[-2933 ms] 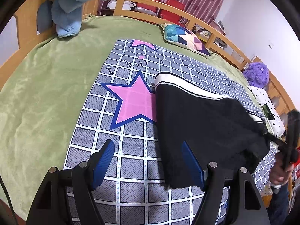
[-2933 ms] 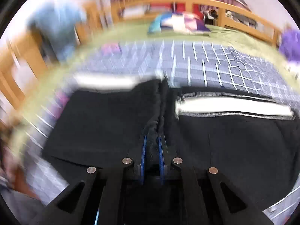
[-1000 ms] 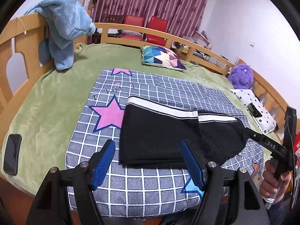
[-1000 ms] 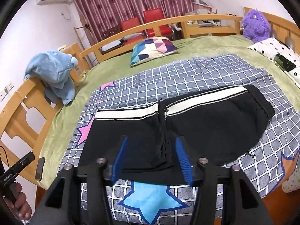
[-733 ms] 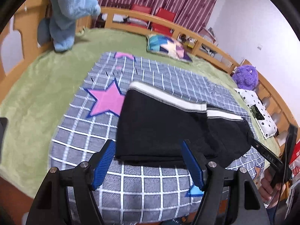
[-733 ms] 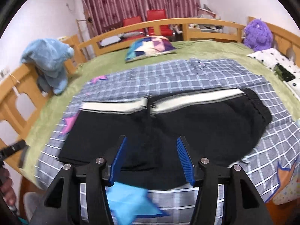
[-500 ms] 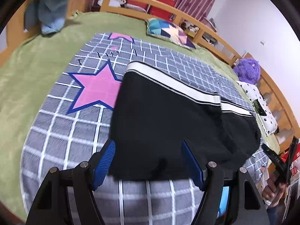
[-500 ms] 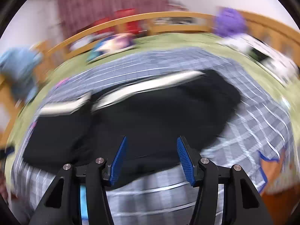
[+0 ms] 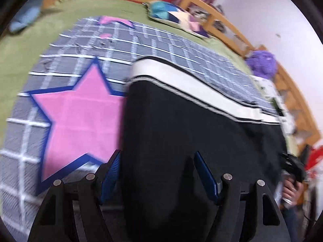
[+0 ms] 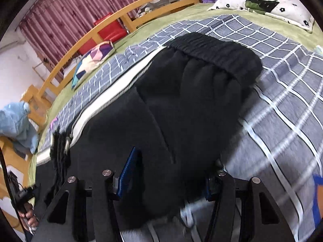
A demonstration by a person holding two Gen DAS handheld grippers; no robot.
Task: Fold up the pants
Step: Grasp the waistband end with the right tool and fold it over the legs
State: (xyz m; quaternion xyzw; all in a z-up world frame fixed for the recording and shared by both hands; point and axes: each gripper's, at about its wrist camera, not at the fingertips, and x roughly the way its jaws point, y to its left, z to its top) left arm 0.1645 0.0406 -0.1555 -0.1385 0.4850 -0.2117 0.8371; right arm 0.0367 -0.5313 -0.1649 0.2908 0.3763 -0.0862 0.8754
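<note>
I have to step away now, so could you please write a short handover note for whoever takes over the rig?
Left tool: open, low over the near edge of the pants, beside the pink star; holding nothing.
Right tool: open, low over the waistband end of the pants; holding nothing.
Pants: lying on the checked blanket, legs laid together, white side stripe along the far edge, elastic waistband on the right.
Done: the lengthwise fold appears to be in.
Left: probably fold across, end to end, then tidy.
</note>
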